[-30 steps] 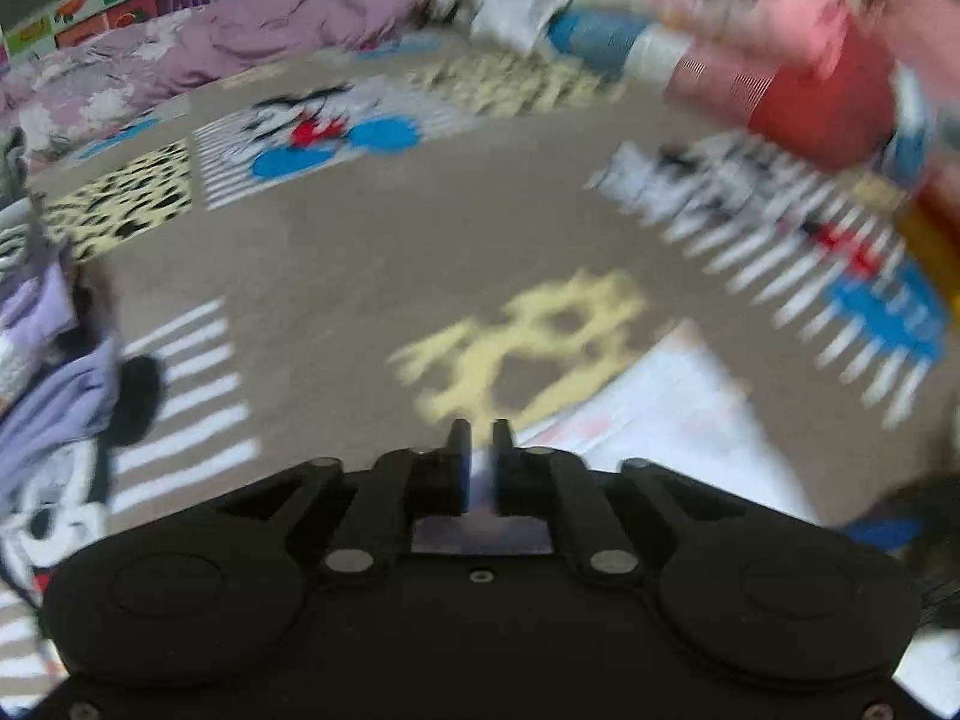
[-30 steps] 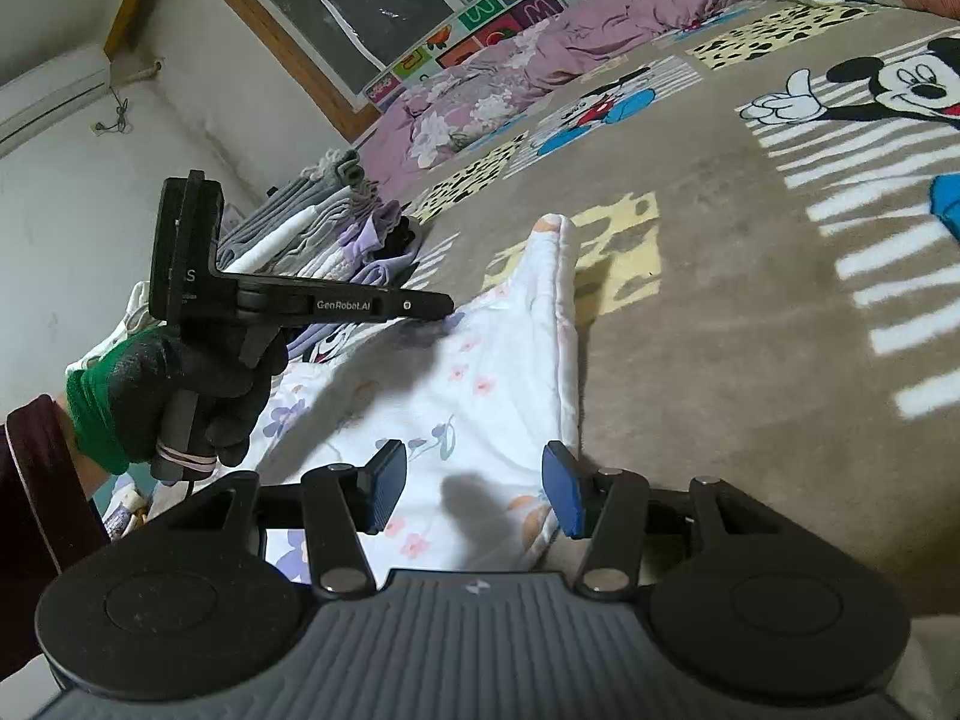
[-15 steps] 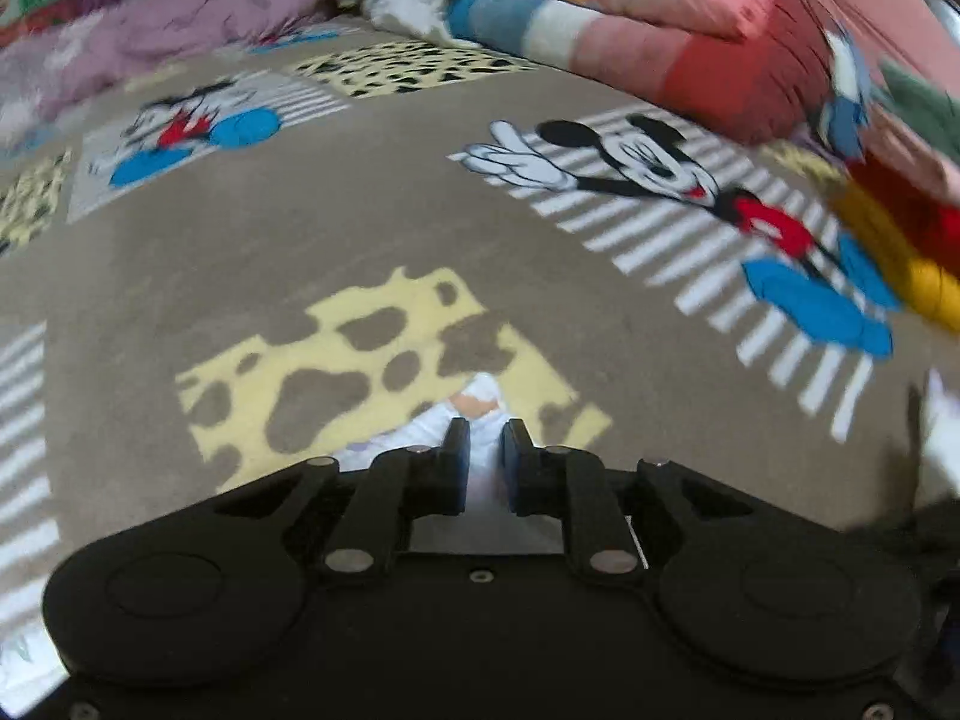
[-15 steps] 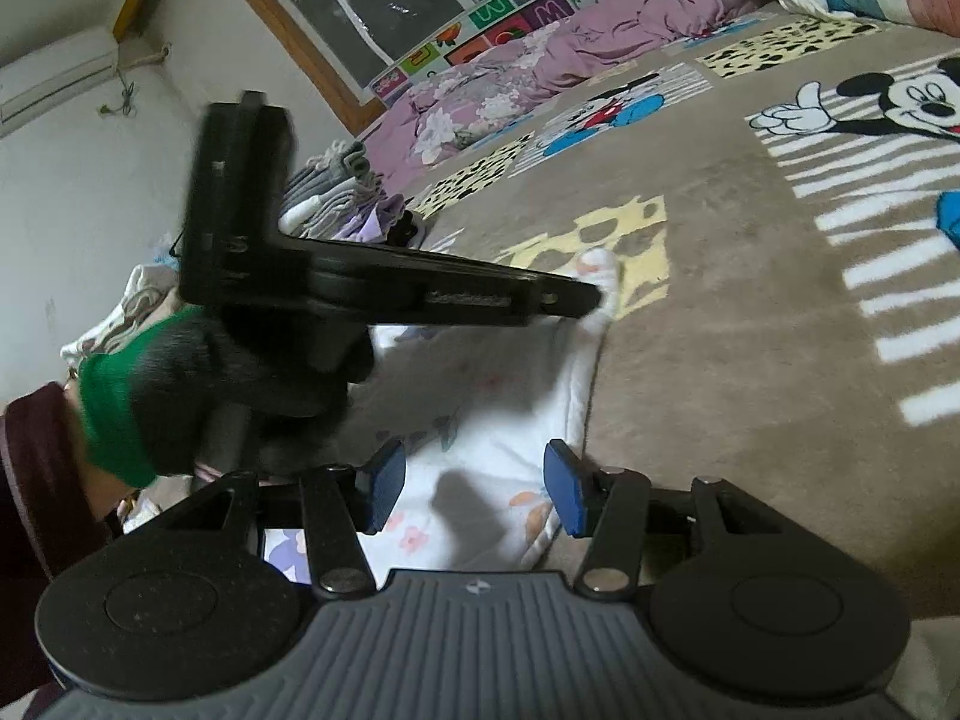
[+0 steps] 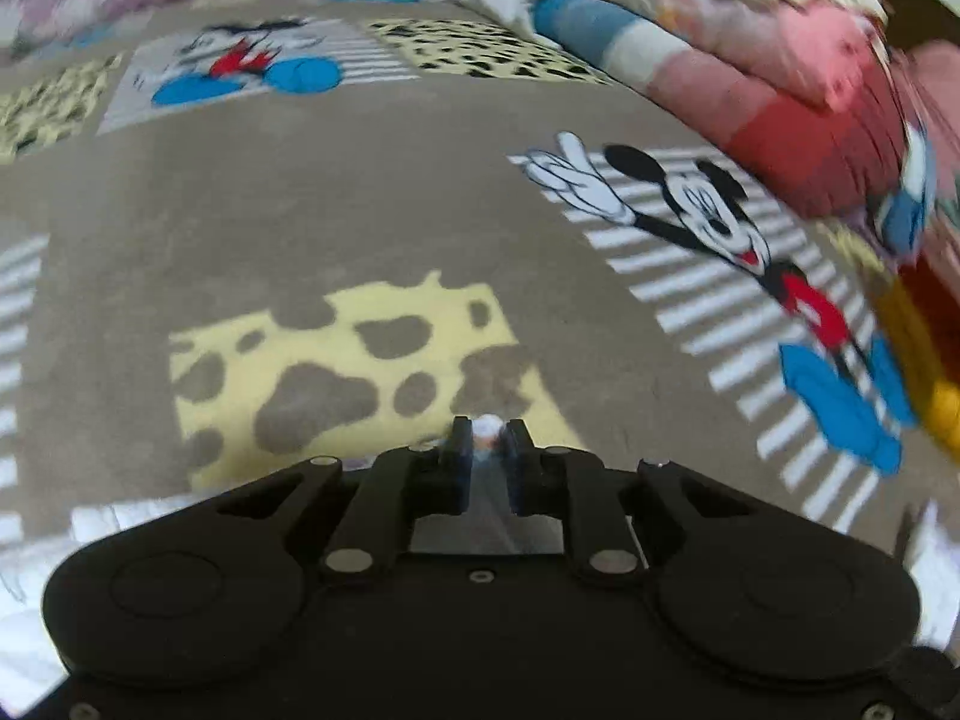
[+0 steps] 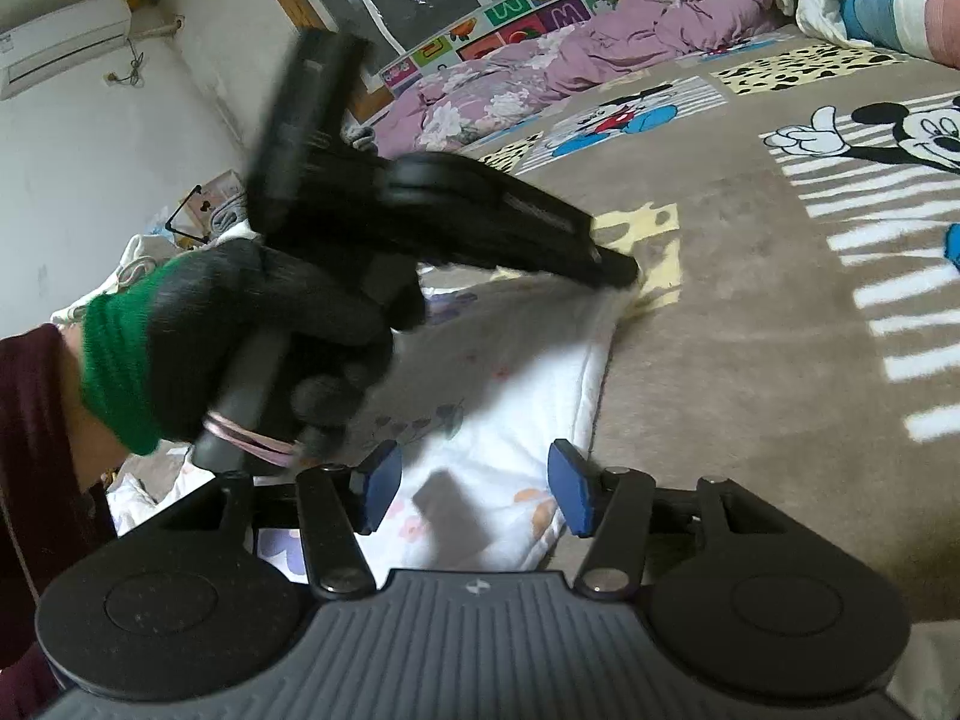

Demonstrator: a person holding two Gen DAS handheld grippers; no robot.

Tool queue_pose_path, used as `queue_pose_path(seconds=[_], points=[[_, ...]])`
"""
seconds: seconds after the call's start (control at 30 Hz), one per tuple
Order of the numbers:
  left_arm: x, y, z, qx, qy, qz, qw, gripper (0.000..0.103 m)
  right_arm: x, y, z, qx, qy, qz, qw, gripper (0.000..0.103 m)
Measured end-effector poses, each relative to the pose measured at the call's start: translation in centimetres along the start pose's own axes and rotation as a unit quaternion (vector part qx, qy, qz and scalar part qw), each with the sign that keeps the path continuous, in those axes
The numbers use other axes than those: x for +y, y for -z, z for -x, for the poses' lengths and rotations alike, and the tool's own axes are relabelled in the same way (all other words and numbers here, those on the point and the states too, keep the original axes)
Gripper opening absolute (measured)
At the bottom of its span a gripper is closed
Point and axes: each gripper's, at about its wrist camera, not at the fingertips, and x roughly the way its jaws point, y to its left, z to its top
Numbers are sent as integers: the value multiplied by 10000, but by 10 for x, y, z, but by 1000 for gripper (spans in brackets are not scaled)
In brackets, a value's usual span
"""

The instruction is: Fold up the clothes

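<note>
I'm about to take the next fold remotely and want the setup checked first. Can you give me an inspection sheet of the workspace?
Surface: brown cartoon-print blanket, bare to the right of the garment.
Job's things: white floral garment lying flat; its far tip rests on the yellow spotted patch.
Clutter: folded clothes pile far left; rumpled purple bedding at the back; striped bedding roll far right.
Grippers: left gripper pinches the garment's far tip; right gripper hovers over the near end, jaws opening, nothing pressed between them.
Cables: a wire dangles below the air conditioner.
Surroundings: white wall, dark window, alphabet mat along the edge.
</note>
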Motion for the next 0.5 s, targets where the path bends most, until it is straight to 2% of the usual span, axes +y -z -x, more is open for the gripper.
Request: queue_pose_path(seconds=[0.17,0.23,0.4,0.5], points=[[-5,1,5,-46,-112,82,9999,15,0,-1,-4,54,42,53,10000,56],[-10,0,22,-297,-100,78,9995,17,1,-2,-4,57,41,80,9999,56],[0,27,97,-952,-132,376,9947,18,1,-4,16,-199,-148,7,9997,61],[10,71,149,-1245,-63,622,9902,21,4,-3,34,-339,-245,53,9991,65]])
